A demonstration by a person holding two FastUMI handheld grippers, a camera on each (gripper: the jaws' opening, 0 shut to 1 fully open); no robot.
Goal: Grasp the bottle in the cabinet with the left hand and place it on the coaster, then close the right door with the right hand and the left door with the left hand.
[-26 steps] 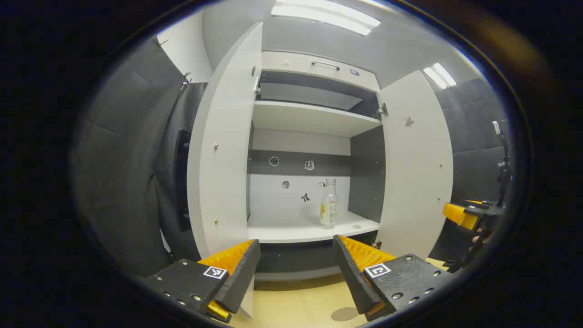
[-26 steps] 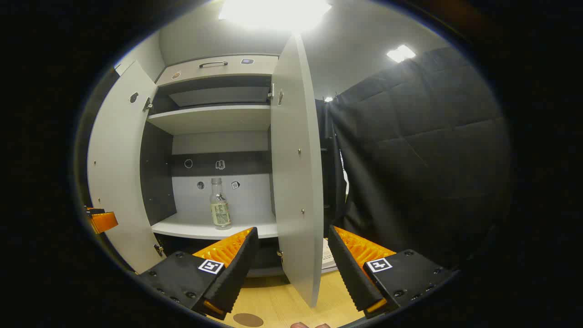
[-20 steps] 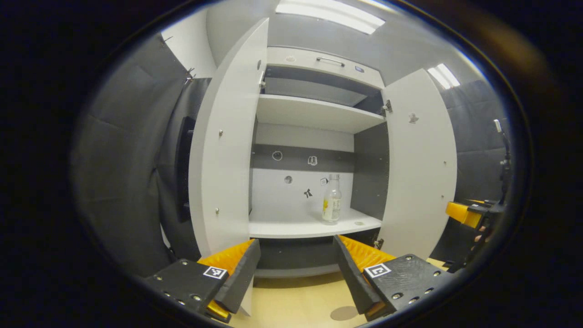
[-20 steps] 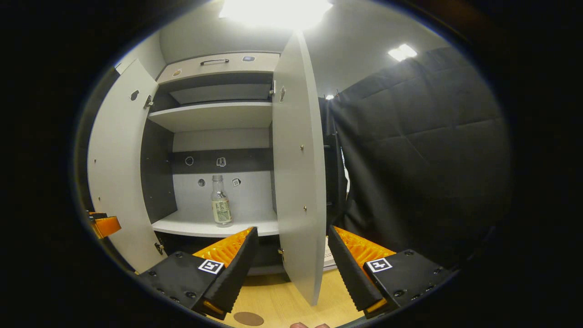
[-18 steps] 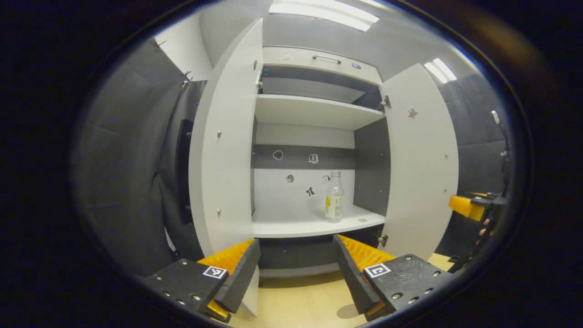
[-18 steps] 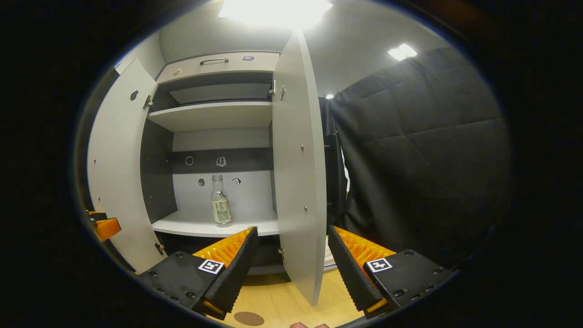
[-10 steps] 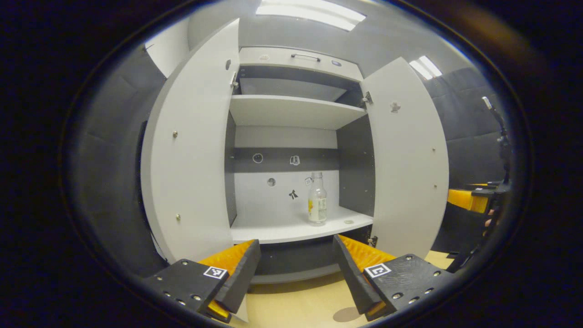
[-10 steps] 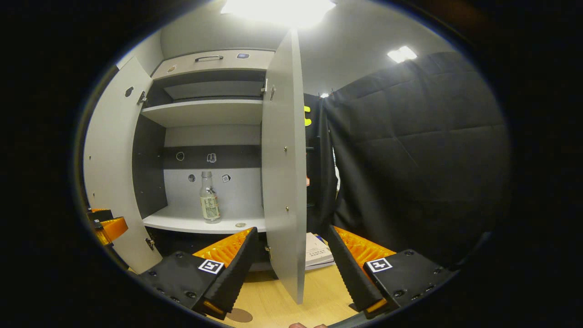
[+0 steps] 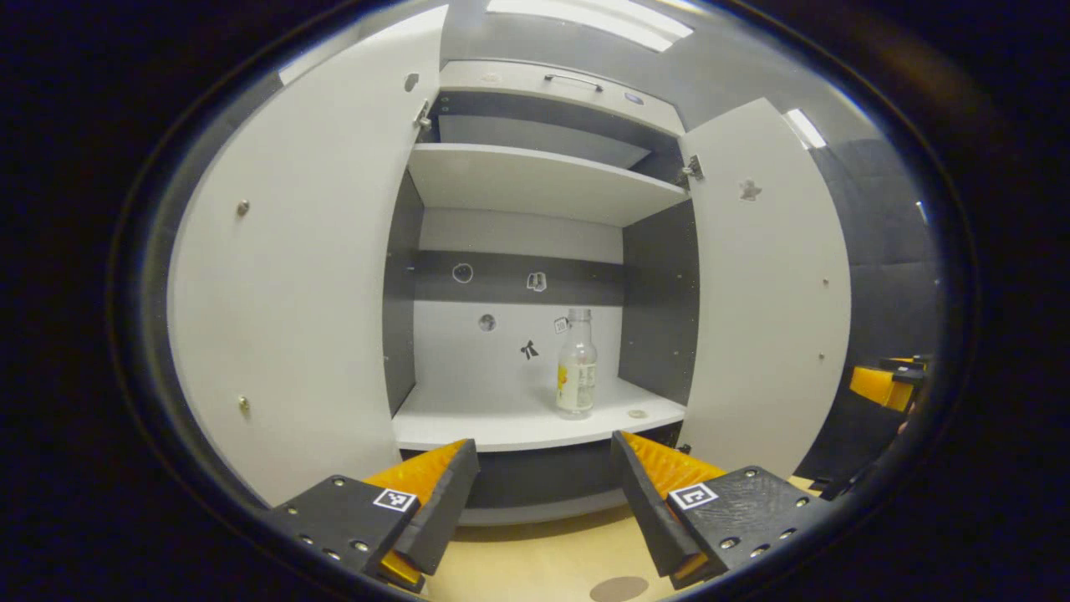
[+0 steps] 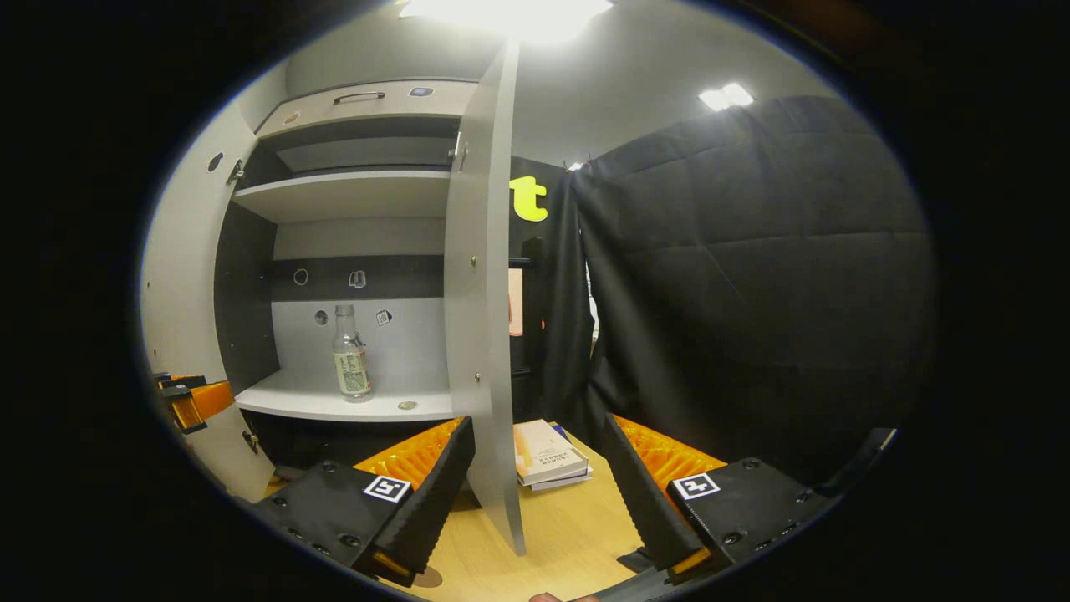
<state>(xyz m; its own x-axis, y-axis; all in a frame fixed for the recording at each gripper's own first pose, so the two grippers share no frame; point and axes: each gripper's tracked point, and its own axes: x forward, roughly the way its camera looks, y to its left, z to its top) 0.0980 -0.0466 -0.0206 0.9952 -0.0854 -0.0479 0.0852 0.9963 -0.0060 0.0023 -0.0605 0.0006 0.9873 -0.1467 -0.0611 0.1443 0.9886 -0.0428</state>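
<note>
One clear, upright bottle with a pale label is seen mid-frame between two open doors; both the left gripper and right gripper are held spread.

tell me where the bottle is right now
The bottle stands upright on the cabinet's lower shelf, toward its right side in the left gripper view, near the back wall, between the two open doors.

Between my spread fingers the cabinet stands open; left door and right door flank it, its shelf bare left of the bottle.
</note>
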